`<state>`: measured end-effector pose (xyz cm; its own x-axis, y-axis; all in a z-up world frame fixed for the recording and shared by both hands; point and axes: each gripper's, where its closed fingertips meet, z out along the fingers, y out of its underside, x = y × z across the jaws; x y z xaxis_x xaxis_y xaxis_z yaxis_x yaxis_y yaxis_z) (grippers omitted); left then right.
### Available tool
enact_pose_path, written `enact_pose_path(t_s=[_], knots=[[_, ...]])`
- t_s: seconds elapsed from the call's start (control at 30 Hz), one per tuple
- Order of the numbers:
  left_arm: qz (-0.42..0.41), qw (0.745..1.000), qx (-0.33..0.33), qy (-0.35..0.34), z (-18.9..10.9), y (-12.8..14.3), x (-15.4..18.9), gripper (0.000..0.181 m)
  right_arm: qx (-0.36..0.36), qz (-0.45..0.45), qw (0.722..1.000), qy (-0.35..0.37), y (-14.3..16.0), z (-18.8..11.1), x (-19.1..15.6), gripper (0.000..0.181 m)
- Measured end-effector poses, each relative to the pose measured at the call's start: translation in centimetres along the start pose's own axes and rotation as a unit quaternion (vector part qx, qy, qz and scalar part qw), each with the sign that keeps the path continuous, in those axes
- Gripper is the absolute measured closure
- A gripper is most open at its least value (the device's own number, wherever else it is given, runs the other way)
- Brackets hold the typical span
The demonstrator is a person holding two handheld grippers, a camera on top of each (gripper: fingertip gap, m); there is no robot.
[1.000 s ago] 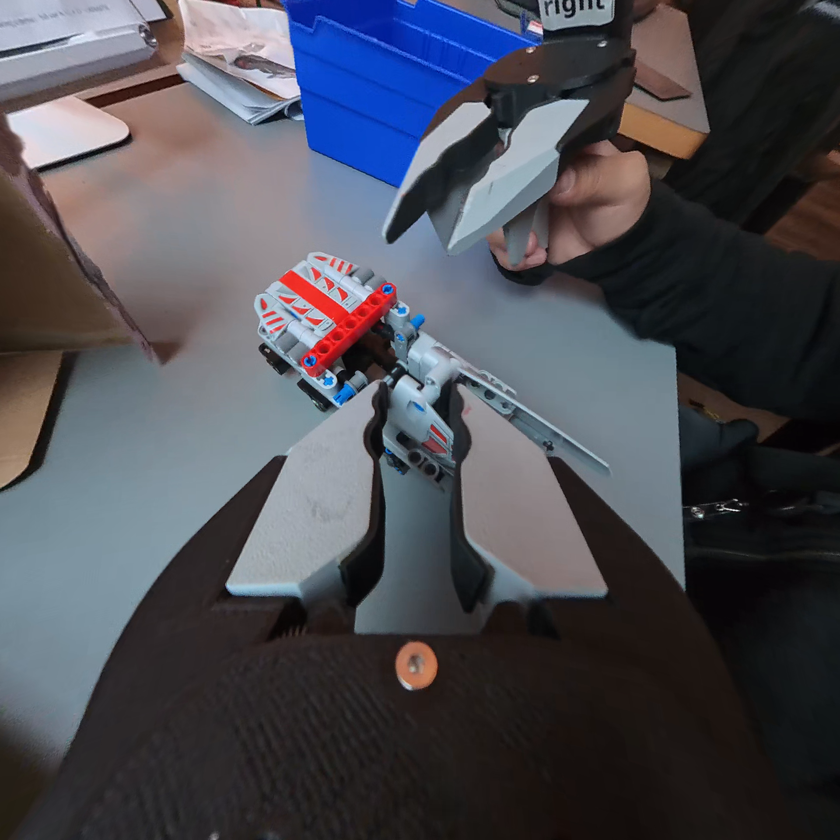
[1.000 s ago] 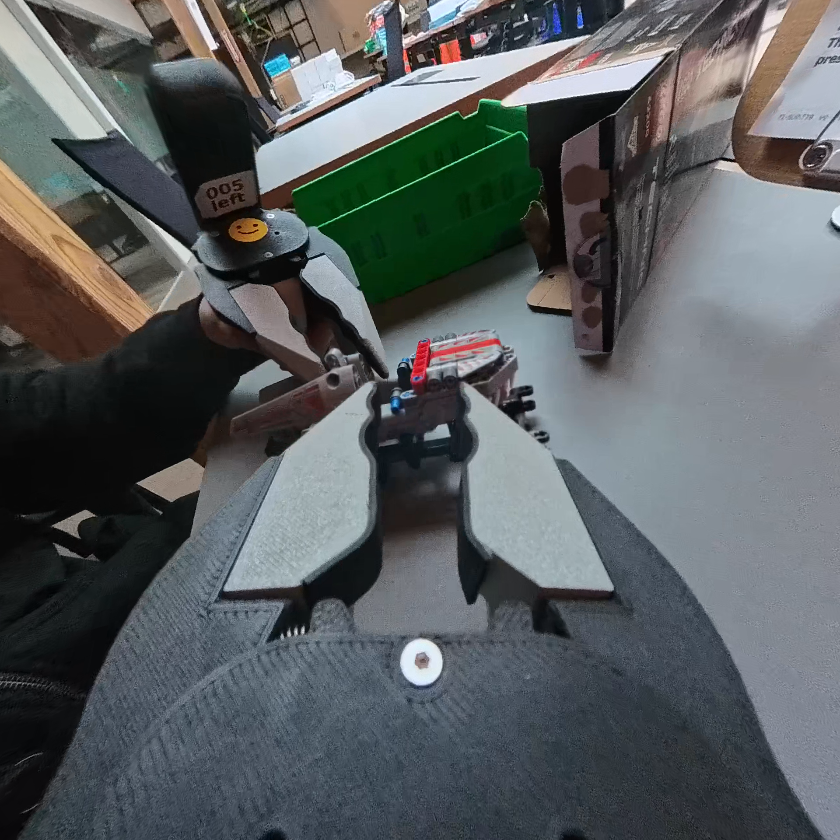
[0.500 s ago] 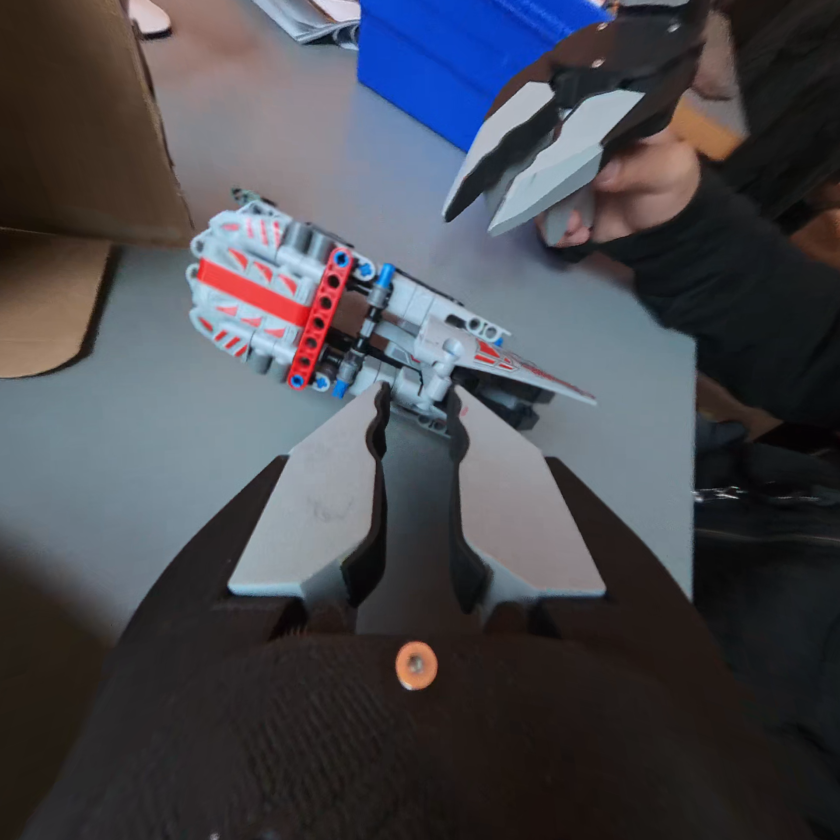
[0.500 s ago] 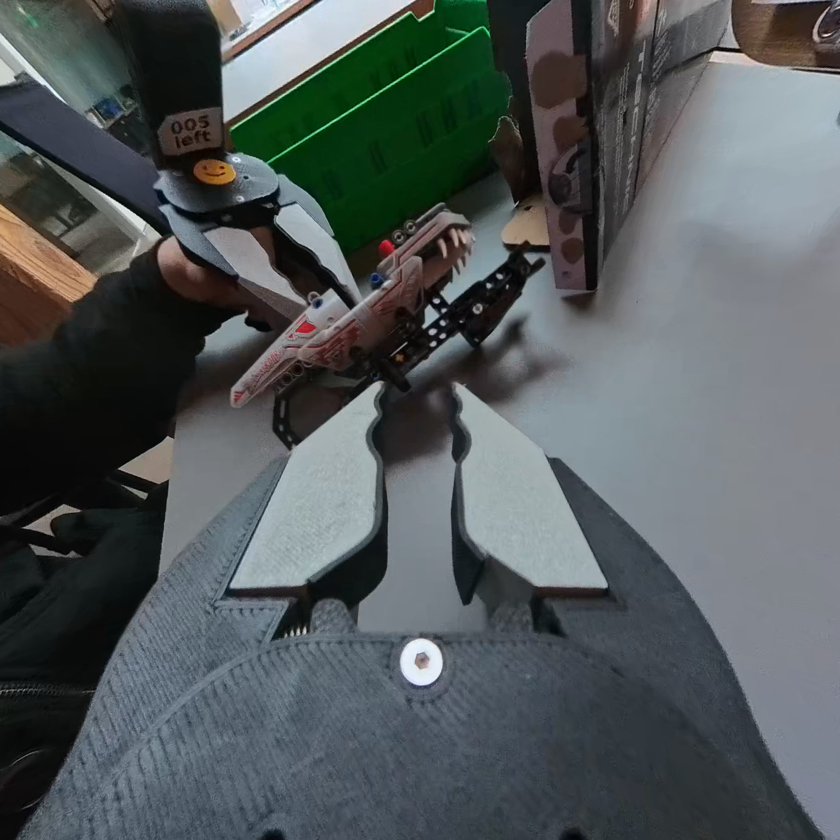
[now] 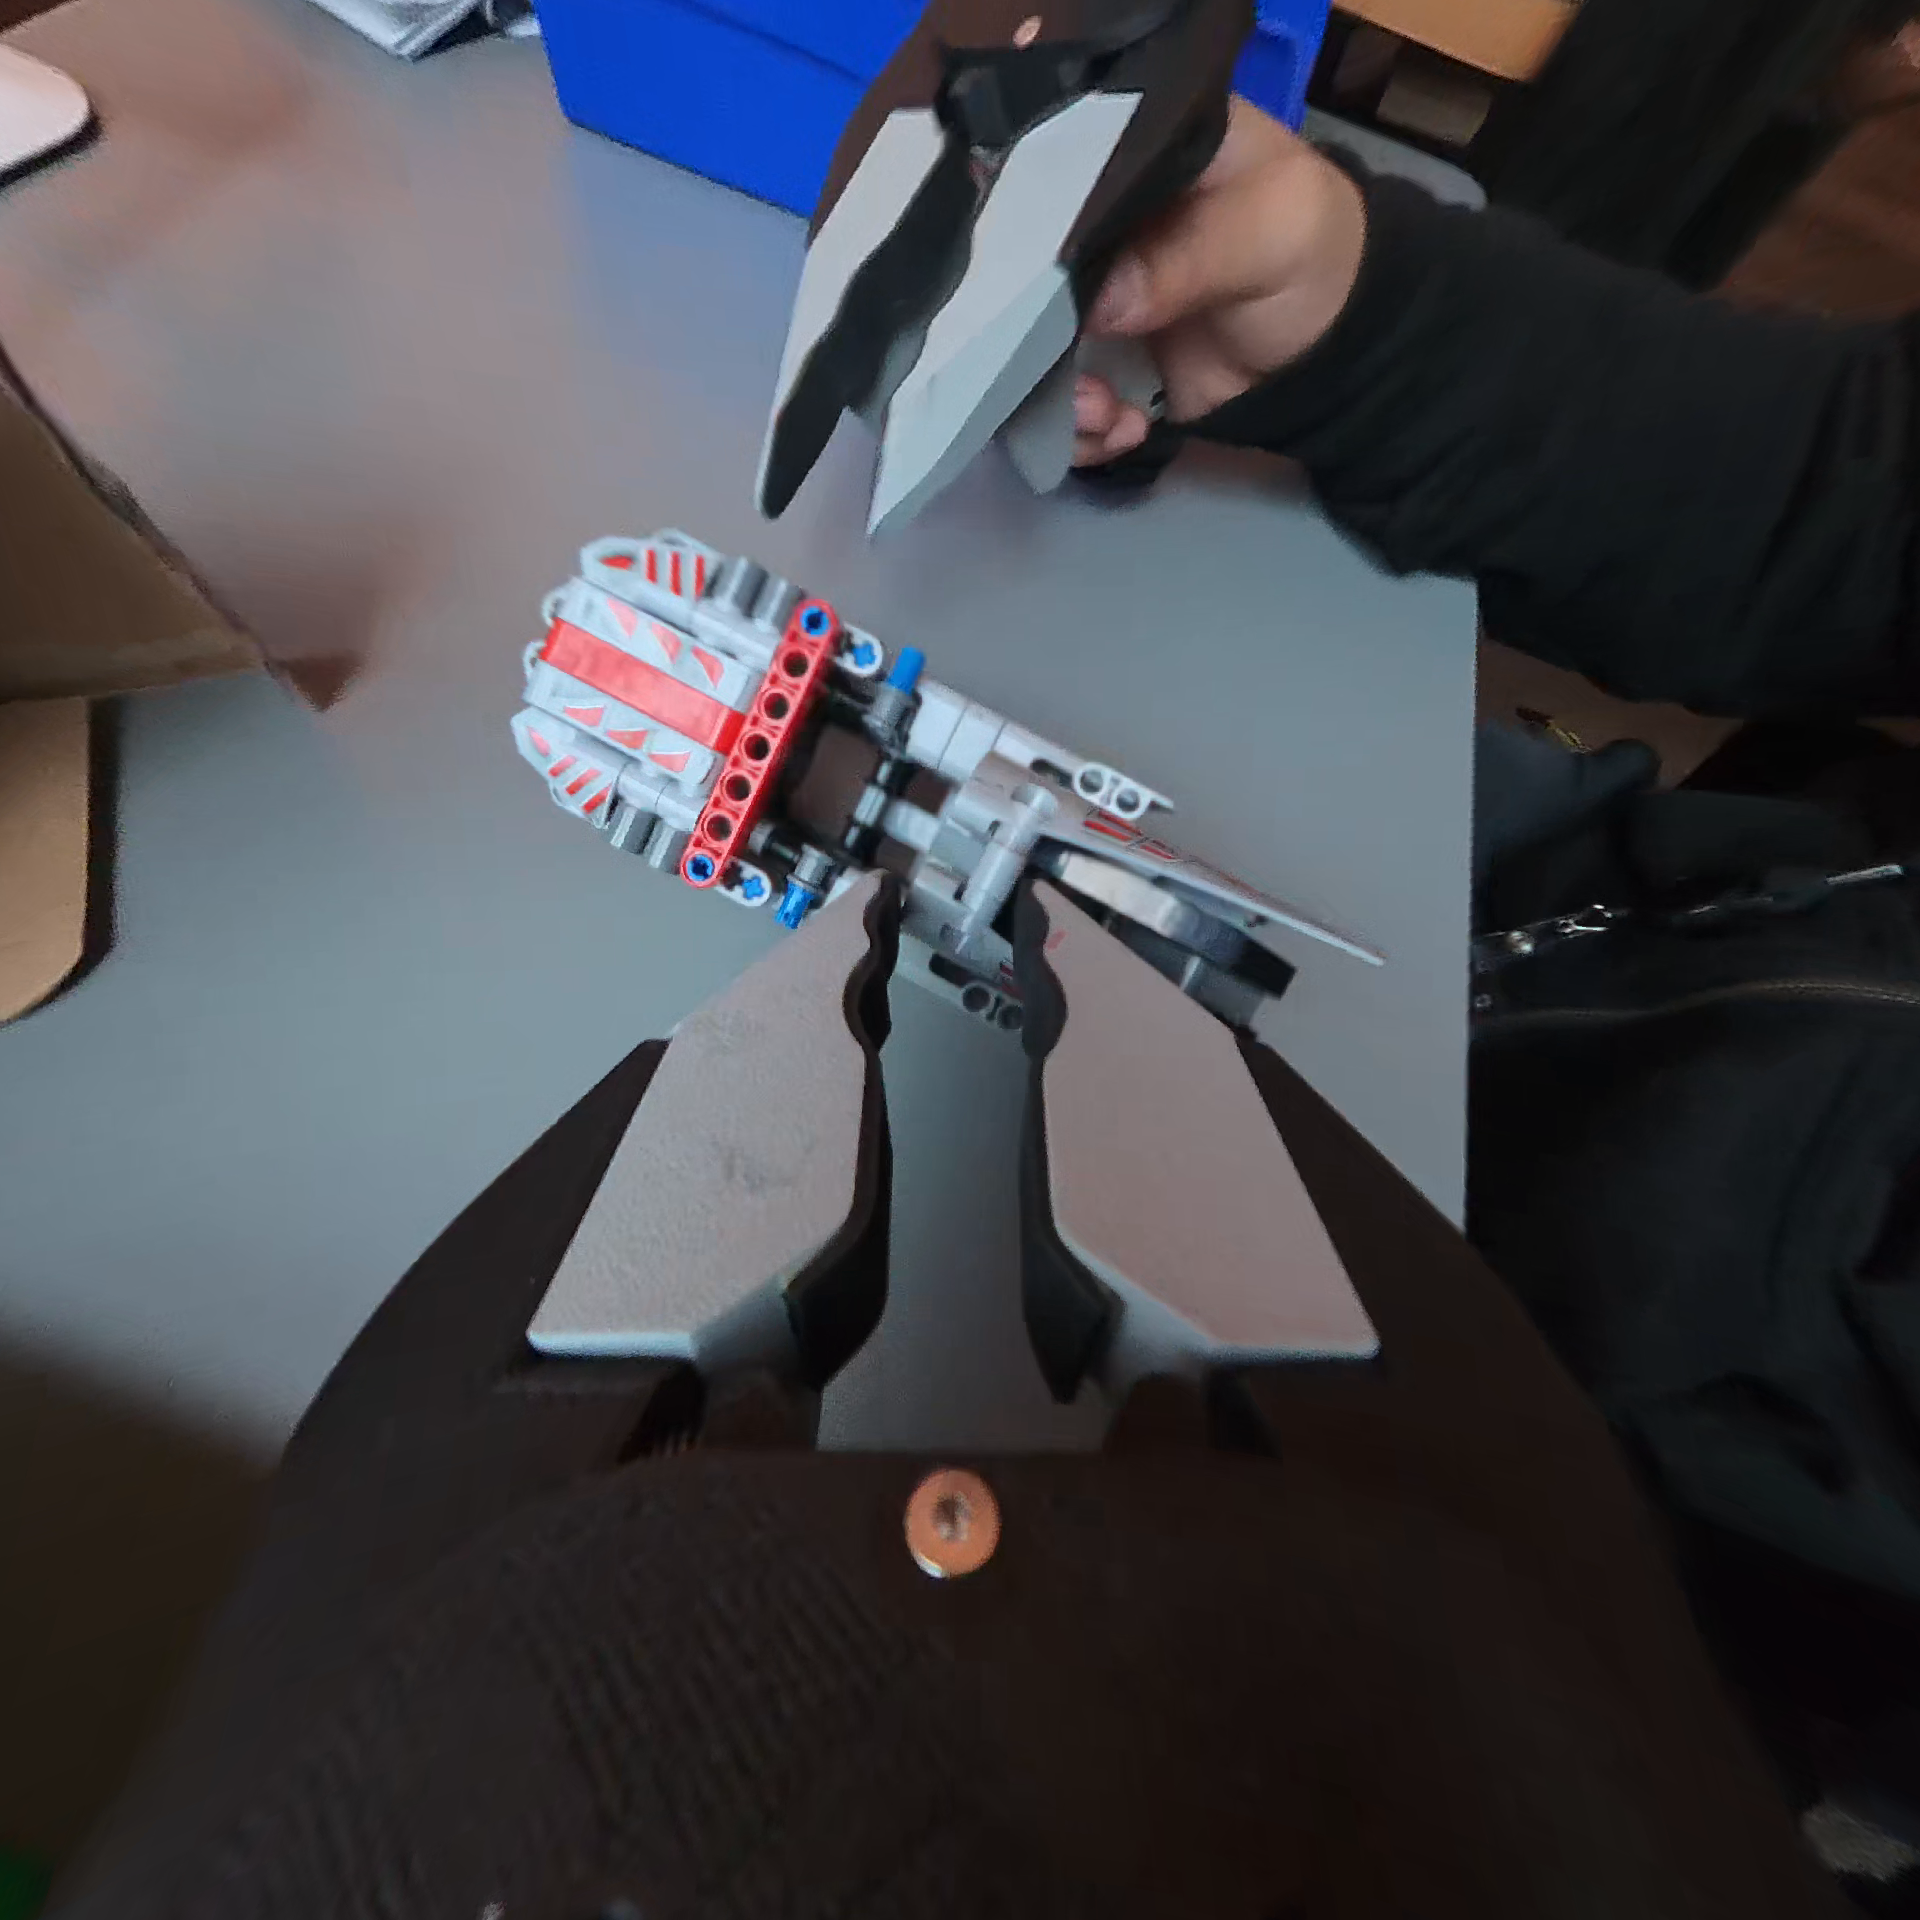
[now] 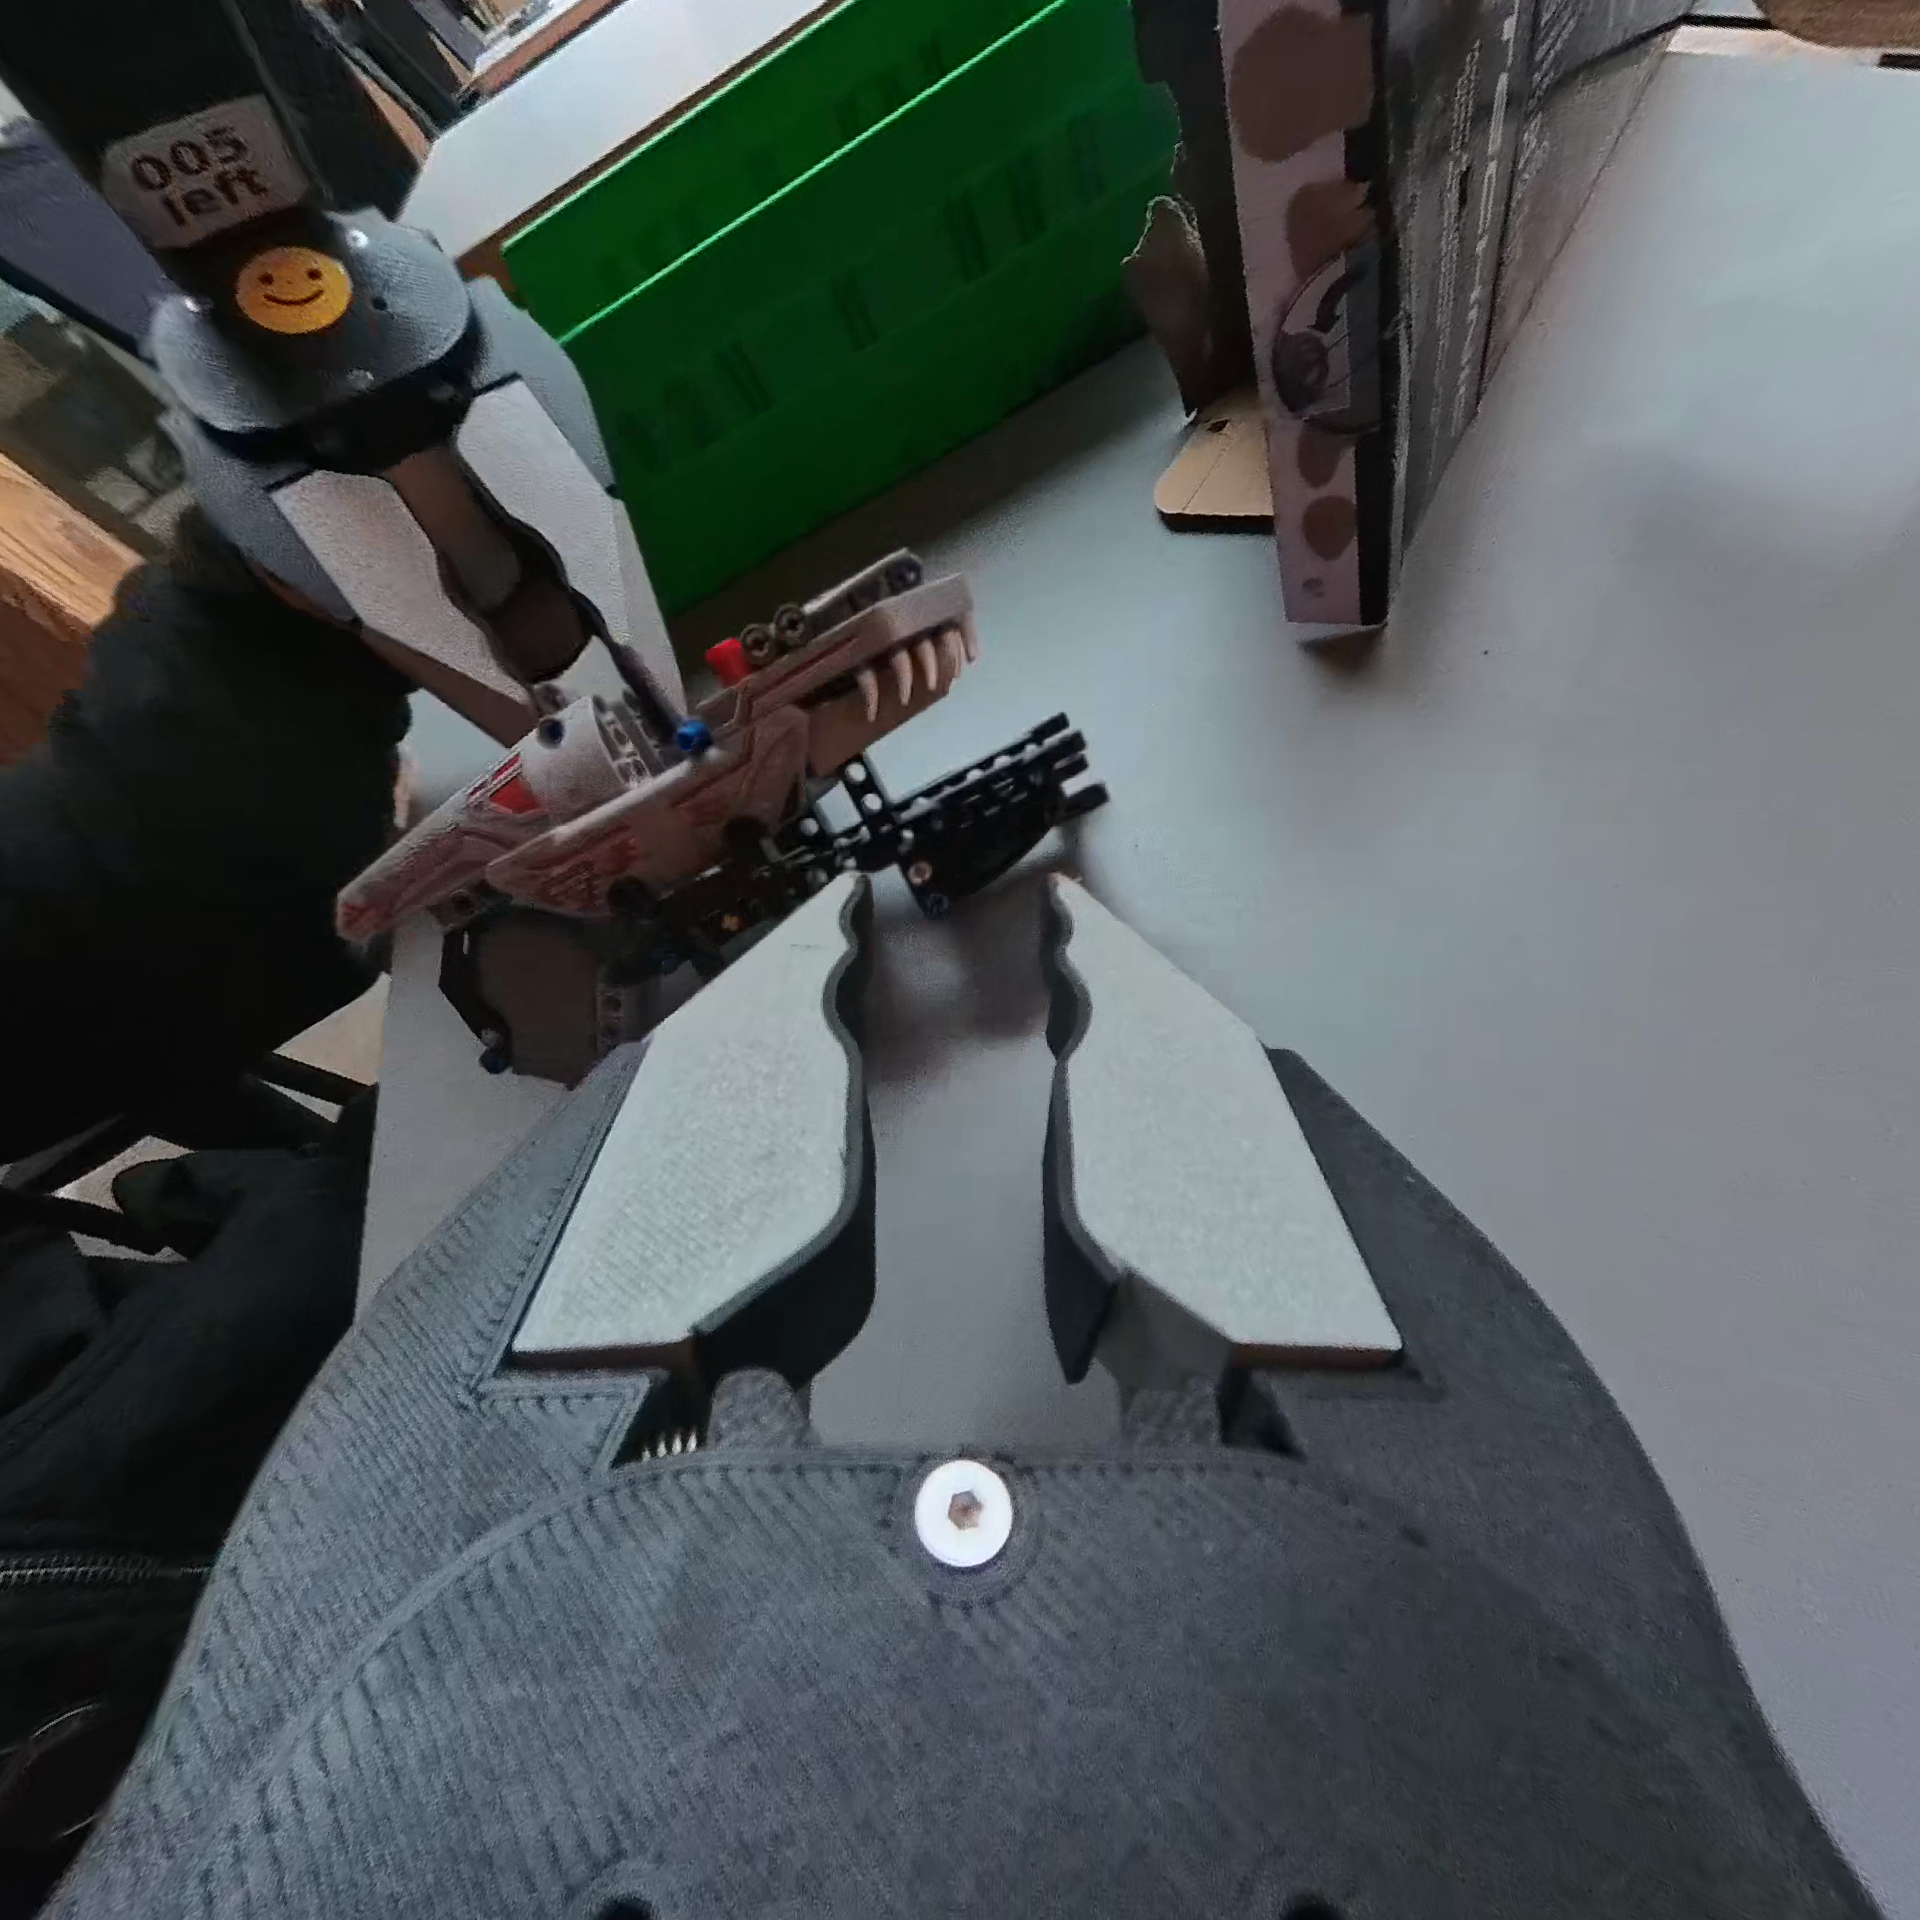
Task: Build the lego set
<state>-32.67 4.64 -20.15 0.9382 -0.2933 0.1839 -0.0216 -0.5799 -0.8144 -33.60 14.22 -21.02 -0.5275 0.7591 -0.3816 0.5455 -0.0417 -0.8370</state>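
The left gripper [image 5: 951,914] was clamped on the lego model [image 5: 831,769] (nose raised off the tabletop [image 5: 312,1039]); the right gripper [image 6: 956,904] hovered just beside it, parted and empty.

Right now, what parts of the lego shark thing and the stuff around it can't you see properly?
- Lego model: its underside is hidden in the left wrist view; the left tongs cover its near side.
- Blue bin: cut off by the top edge.
- Cardboard box: its corner is blurred.
- Green bin: its inside is out of sight in the right wrist view.
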Motion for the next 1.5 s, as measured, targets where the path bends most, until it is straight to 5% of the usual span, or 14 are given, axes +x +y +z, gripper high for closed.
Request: enact_pose_path(t_s=[0.27, 0.47, 0.6, 0.67, 0.83, 0.93, 1.13, 1.27, 1.5], knots=[[0.083, 0.995, -0.025, -0.043, 0.4, -1.1, 1.3, 0.162, -0.021, -0.005, 1.0, -0.007, 0.8, 0.6, -0.3, 0.151], [-0.098, 0.995, 0.002, -0.035, -0.8, -2.8, 0.7, 0.159, -0.029, -0.005, 1.0, -0.007, 1.0, 0.7, -0.3, 0.15], [-0.111, 0.988, 0.066, -0.087, -2.9, -5.4, 0.3, 0.124, -0.027, -0.008, 1.0, -0.011, 0.9, 0.7, -0.6, 0.151], [-0.112, 0.987, 0.04, -0.108, -2.7, -4.8, 0.2, 0.105, -0.029, -0.011, 0.999, -0.011, 1.0, 0.8, -0.6, 0.15], [-0.119, 0.989, -0.032, -0.087, 0.5, -2.5, 1.1, 0.091, -0.023, -0.019, 0.999, -0.013, 0.8, 0.9, -0.9, 0.15], [-0.103, 0.984, -0.092, -0.11, 1.6, -0.4, 0.6, 0.099, -0.005, -0.03, 0.999, -0.014, 0.2, 0.7, -1.1, 0.147], [-0.06, 0.991, -0.099, -0.063, 2.0, -0.4, 2.0, 0.106, 0.017, -0.042, 0.998, -0.041, -0.6, 0.6, -2.4, 0.141], [-0.026, 0.993, -0.094, -0.062, 0.7, -0.6, 2.0, 0.134, 0.014, -0.067, 0.996, -0.054, -0.6, 0.5, -3.2, 0.142], [-0.054, 0.986, -0.089, -0.129, -0.7, -0.7, -0.2, 0.124, 0.002, -0.09, 0.994, -0.063, -0.2, 0.7, -3.8, 0.158]])
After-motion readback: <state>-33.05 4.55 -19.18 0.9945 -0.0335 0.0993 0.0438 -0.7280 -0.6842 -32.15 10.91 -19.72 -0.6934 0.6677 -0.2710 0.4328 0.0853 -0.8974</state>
